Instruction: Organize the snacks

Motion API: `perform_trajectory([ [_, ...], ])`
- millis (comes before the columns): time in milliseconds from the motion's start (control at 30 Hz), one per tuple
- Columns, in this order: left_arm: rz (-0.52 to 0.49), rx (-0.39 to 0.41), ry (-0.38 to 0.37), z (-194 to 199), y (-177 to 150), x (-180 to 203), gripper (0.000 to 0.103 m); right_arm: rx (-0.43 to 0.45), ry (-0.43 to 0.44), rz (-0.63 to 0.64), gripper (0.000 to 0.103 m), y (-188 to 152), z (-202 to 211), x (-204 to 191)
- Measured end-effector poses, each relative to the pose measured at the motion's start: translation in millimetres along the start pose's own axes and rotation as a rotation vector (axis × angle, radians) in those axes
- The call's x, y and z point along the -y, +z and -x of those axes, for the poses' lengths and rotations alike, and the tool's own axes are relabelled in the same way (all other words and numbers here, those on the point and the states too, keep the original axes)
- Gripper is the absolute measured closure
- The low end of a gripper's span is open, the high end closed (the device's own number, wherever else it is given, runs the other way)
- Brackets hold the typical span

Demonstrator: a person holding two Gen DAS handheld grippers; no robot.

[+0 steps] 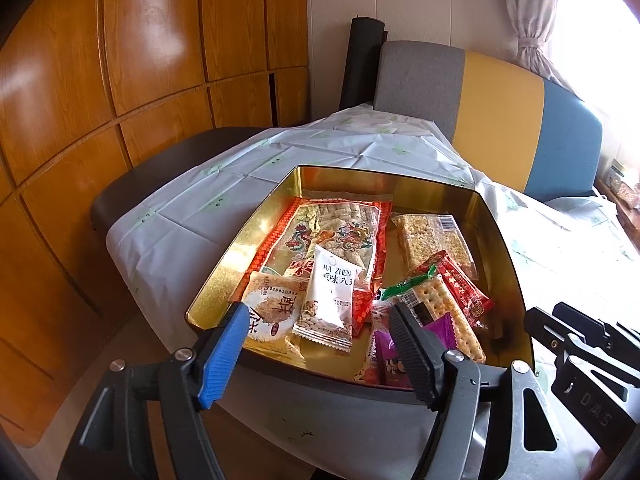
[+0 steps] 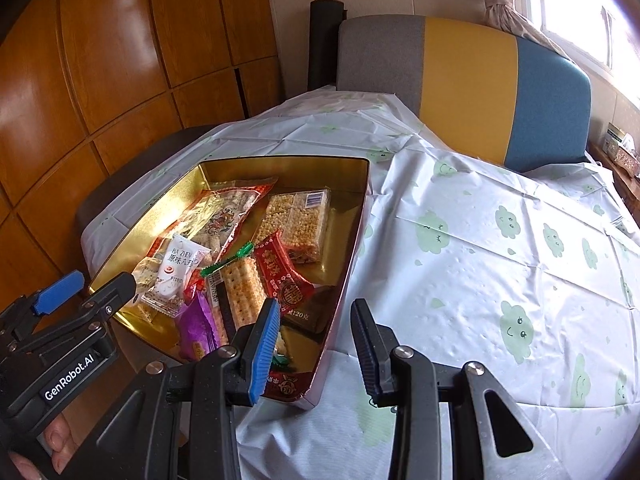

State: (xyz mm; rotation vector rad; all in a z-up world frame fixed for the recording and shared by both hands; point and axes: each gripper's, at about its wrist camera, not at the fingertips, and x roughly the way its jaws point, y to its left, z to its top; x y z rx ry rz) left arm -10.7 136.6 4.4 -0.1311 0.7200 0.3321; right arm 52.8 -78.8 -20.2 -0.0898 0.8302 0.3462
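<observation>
Lying ahead of open left gripper: snack tin.

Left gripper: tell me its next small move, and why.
Probably ease the left gripper forward and down onto the white nut packet. Its jaws are open and empty, the packet lies on top of the pile in the gold tin, directly between the fingers.

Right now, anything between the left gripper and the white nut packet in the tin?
Nothing visible. The left gripper is open and empty, hovering at the near rim of the gold tin. The white nut packet lies on top of the other snacks, uncovered, just beyond the fingers.
</observation>
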Motion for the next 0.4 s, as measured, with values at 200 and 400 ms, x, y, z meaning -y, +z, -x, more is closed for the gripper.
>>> perform_trajectory([
  [200, -0.005, -0.002, -0.007, -0.7, -1.1, 2.1, 0.03, -0.001, -0.002, -0.001, 0.066, -1.0, -0.3, 0.7],
  [400, 0.0, 0.004, -0.013, -2.0, -0.7, 0.2, 0.031, -0.006, 0.001, -0.003, 0.066, -2.7, -1.5, 1.9],
])
